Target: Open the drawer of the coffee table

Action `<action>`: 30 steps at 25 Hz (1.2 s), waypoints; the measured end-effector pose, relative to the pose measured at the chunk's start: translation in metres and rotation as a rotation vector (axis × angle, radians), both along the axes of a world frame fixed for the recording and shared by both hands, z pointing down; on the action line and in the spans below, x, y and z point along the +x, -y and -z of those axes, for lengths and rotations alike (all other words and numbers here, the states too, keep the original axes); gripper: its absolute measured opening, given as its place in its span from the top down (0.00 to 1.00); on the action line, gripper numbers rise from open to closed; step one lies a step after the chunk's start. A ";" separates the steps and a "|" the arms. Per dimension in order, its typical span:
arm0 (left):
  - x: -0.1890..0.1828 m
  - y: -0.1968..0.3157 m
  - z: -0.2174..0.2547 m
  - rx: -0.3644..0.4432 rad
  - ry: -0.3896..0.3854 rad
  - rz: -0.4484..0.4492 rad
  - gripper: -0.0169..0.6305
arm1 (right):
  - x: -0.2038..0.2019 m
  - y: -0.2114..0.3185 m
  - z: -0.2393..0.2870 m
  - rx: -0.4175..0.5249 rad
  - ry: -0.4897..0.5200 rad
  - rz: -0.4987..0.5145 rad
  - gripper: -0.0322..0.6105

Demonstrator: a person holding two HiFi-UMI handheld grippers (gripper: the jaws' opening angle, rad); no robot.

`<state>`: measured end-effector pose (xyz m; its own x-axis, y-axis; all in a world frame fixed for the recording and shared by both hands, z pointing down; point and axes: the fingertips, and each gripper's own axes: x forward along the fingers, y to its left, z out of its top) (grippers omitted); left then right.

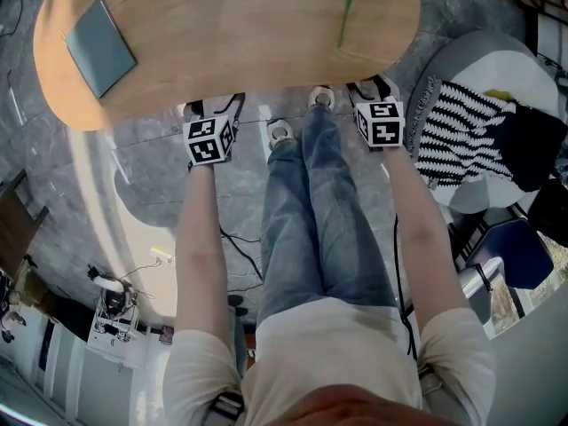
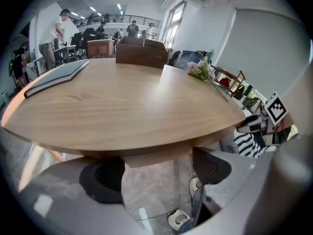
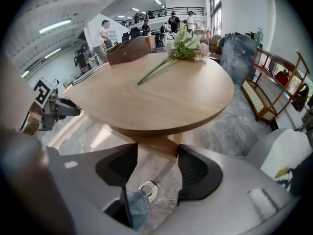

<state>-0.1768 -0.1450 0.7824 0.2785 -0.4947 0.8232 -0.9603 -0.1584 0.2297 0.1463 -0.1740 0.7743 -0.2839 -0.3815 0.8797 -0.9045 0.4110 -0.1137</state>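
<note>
At the near edge of the coffee table (image 1: 240, 34), left gripper (image 2: 156, 174) and right gripper (image 3: 157, 168) hold jaws spread

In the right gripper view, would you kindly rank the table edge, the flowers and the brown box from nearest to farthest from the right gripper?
From the right gripper:
1. Table edge, just ahead of the jaws.
2. Flowers, mid-table, slightly right.
3. Brown box, far end, left.
</note>
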 end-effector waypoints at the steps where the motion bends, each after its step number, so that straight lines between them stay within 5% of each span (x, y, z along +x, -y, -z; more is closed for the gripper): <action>1: 0.000 -0.001 0.000 -0.003 0.002 -0.002 0.30 | 0.001 -0.001 0.000 -0.004 -0.002 0.000 0.55; 30: 0.006 -0.092 -0.002 -0.076 -0.001 -0.027 0.37 | 0.010 -0.092 -0.002 -0.071 -0.064 -0.033 0.55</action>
<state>-0.1706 -0.0533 0.7845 0.2921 -0.4228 0.8579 -0.9556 -0.1664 0.2433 0.1564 -0.0817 0.7765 -0.2143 -0.3255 0.9209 -0.9237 0.3741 -0.0827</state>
